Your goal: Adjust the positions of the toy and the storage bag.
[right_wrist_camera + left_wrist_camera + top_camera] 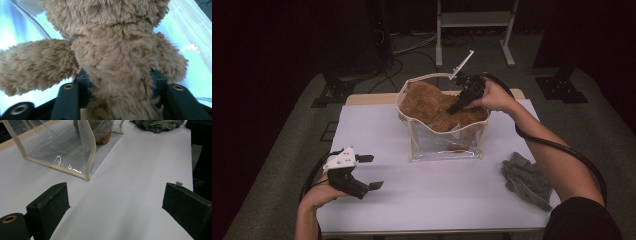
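Your right gripper [458, 107] is down inside the clear plastic bag with the cream edging [443, 144], which stands open near the middle of the white table top [437, 195]. In the bag sits a fluffy brown teddy bear [427, 102], and it sticks up over the bag's rim. In the right gripper view, your two black jaws press in on the teddy bear's [110, 62] soft middle from both sides, so the fur bulges between them (they are closed on it, not wide). One furry arm pokes out to the side, and the bag's shiny wall [192, 47] shows behind the bear.

Your right hand [492, 95] reaches in over the far side of the bag, and a thick black cable [562, 150] runs back along your arm.

Your left gripper [364, 172] is well apart from the bag, on the near side of it and off to your left. It is just above the table and its jaws are spread wide, with nothing between them. In the left gripper view you can see bare table between the two black pads [48, 207], with the bag's bottom corner [86, 177] ahead.

A crumpled grey cloth [528, 179] lies on the table to the right of the bag, near your right arm. It is not touching the bag.
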`<state>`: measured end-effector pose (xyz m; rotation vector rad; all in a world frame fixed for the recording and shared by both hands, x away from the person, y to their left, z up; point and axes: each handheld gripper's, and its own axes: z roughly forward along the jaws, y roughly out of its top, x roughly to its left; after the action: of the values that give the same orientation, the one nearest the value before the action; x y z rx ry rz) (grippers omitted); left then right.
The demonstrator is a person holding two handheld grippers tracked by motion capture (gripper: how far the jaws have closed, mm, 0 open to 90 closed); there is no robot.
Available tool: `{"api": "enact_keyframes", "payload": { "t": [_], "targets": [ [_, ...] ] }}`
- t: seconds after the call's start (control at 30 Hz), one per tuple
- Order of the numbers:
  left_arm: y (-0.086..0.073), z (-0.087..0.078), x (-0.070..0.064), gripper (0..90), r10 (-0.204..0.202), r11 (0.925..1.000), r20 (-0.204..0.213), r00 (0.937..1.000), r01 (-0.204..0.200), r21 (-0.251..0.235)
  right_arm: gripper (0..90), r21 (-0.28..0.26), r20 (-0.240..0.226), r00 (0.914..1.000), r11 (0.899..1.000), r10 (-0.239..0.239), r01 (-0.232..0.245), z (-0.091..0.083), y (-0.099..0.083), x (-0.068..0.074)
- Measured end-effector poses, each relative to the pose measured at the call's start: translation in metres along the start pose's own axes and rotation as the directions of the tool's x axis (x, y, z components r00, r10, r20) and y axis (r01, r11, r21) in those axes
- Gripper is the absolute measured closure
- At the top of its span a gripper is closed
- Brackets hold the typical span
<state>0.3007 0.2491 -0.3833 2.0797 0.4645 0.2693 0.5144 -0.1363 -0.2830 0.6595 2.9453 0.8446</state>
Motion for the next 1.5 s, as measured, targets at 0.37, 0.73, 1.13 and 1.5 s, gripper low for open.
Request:
{"api": "enact_keyframes", "payload": {
  "t": [0.37,0.73,1.13,1.5],
  "targets": [
    [0.002,0.002,-0.001,6.1,0.002,1.0000,0.007,1.0000,-0.002,0.001,33.5,-0.024,0.017,0.9996,0.999,-0.024,0.024,-0.009,0.006,0.006],
    [0.002,0.002,-0.001,6.1,0.002,1.0000,0.009,1.0000,-0.002,-0.004,40.0,-0.099,-0.003,0.9986,0.994,-0.054,0.053,-0.010,0.022,0.013],
    [0.001,0.002,0.000,6.2,0.001,1.0000,0.013,0.9999,-0.001,-0.005,71.2,-0.058,0.016,0.9993,0.998,-0.034,0.035,0.006,0.021,0.009],
    [0.003,0.002,0.000,6.2,0.007,0.9999,0.014,0.9999,-0.007,-0.009,74.4,-0.007,0.008,0.9999,1.000,-0.014,0.014,0.016,0.014,0.007]
  ]
}}
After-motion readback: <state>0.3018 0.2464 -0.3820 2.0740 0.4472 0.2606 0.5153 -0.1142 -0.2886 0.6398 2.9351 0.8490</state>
